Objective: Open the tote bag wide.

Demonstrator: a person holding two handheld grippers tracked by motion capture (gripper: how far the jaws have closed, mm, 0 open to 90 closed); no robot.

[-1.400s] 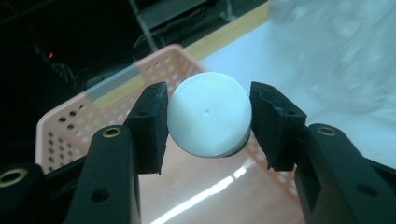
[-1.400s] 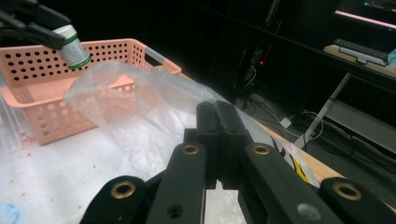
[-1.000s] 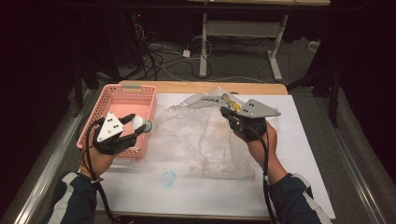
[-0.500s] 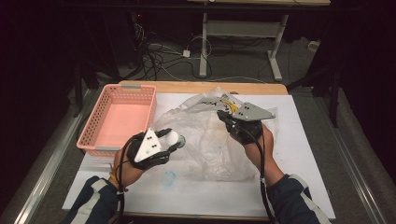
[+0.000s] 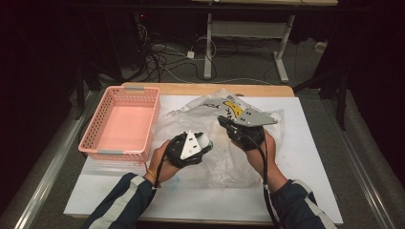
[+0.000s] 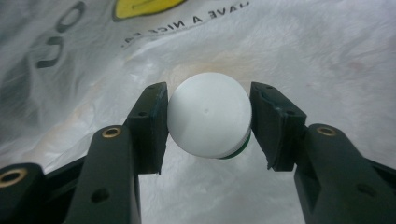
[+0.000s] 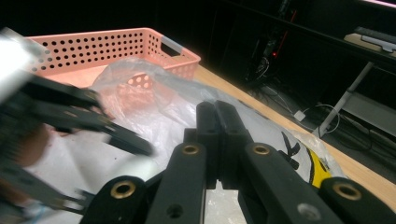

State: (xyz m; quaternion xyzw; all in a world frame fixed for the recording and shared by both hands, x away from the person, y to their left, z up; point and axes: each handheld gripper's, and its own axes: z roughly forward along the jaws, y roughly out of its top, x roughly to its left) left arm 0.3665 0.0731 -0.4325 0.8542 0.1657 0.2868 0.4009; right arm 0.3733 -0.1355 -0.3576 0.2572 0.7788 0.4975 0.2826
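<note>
Clutter around both tools is light: one pink plastic basket (image 5: 122, 123), perforated walls, rectangular, empty inside, sits to the left of the left hand-held gripper (image 5: 205, 142) on a white sheet covering the wooden table (image 5: 205, 89). One crumpled translucent white plastic bag (image 5: 229, 157) with black lettering and a yellow print lies under and between both tools, thin and wrinkled. Left hand-held gripper pinches one smooth white ball (image 6: 209, 114), round, matte, with a thin green edge low on its right side; both black jaws touch its sides, held just over the bag. In the high view the ball shows as a white blob at the front of that tool, right of the basket. Right hand-held gripper (image 5: 223, 121) has its two black jaws pressed together; bag film lies right around them, and I cannot tell whether any film is caught in between. It sits just right of the left tool, grey three-cornered plate on top, over the bag's printed part. In the right gripper view the left tool is a blur at left, basket beyond it, bag bulging in front of the basket wall. Two hands, two striped sleeves at the near edge. Behind the table: dark floor, cables, white metal legs.
</note>
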